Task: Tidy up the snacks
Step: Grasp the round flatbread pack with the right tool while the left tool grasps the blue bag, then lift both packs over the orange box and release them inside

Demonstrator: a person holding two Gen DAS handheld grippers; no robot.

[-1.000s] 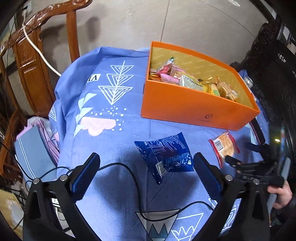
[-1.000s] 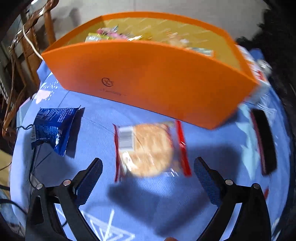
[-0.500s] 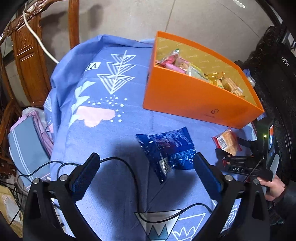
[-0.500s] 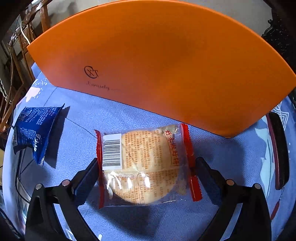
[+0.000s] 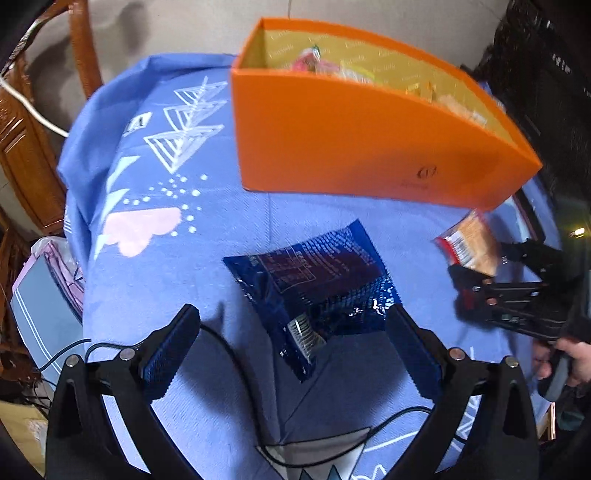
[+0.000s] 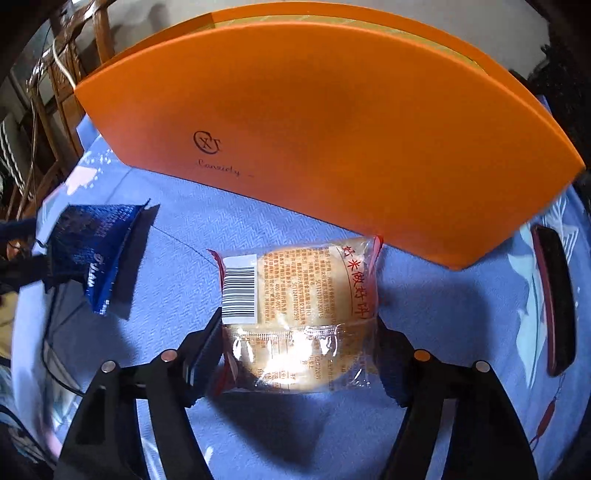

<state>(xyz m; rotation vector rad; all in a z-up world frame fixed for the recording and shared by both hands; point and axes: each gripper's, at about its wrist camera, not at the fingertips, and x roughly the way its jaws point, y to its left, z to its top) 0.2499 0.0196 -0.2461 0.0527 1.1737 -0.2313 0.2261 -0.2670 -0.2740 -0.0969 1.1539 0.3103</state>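
Below the orange box (image 6: pixel 332 129), frame centre | right gripper (image 6: pixel 299 332) jaws just closing, clamped on the clear cracker packet (image 6: pixel 299 314) | left gripper (image 5: pixel 291 347) spread wide over the blue snack bag (image 5: pixel 314 284) on the tablecloth (image 5: pixel 166 277)

Carved wooden chair (image 5: pixel 22 147) (left), grey floor (image 5: pixel 177 26) behind
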